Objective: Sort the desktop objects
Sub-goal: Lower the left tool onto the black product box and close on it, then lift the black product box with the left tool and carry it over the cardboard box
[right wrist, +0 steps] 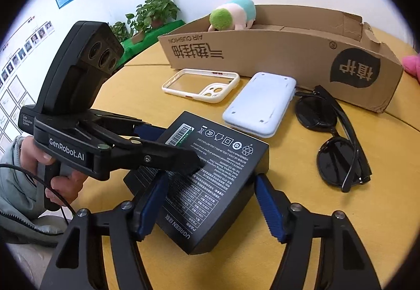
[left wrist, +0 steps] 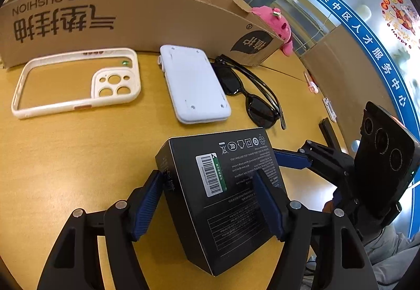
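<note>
The black box [left wrist: 223,195] is seen lying on the yellow worktop [left wrist: 65,158], bracketed from two sides: the left gripper [left wrist: 210,200] and the right gripper [right wrist: 210,208] are both spread wide around it. Whether any pad touches it cannot be told. Just beyond are seen a white device [left wrist: 194,87], sunglasses [left wrist: 249,95] and a phone case [left wrist: 76,82], before a cardboard box [left wrist: 131,19].

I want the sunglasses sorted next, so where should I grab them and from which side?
Grip the sunglasses at the thin bridge between the lenses, coming straight down from above with the right hand-held gripper. They lie flat, arms folded, so the bridge is narrowest, and pinching there keeps the pads off the lenses.
</note>
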Available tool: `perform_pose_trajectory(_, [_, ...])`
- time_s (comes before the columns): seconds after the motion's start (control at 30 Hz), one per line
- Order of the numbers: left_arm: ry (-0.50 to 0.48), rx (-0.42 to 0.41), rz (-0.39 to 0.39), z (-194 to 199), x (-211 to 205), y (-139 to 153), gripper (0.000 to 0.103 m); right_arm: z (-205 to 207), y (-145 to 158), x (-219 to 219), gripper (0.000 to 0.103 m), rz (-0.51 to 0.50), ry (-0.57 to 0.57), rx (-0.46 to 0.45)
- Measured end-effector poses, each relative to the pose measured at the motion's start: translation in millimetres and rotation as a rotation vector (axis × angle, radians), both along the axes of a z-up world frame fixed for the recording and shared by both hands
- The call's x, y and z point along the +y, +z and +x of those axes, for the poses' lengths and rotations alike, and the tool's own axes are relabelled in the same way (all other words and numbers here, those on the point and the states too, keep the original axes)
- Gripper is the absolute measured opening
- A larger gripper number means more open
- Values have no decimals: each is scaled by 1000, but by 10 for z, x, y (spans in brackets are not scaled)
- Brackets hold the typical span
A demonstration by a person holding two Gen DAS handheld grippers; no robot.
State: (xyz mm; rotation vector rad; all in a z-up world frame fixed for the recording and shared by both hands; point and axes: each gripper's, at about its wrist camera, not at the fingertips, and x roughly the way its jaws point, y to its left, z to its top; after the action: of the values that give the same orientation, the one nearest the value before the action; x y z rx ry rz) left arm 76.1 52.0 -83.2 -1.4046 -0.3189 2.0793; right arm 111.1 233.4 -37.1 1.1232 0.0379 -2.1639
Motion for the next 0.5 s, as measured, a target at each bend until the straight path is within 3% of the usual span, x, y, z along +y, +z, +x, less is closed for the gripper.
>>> perform_pose_trajectory(0.17, [-23,-50,23,24,-14,-45,77,25,-49,14,83,-13,101,-71])
perform_pose_trajectory(0.23, [-36,-55,30,29,-13,-58,78,88,-66,8,85,-3,152,-79])
perform_pose_trajectory(0.4, [-53,-30,-11,67,67,-34,82,251,-162,-182,89,144,186,1])
perform_pose_trajectory(0.5, [-32,-38,2,50,-16,-29,79,268,-186,-206,89,134,154,34])
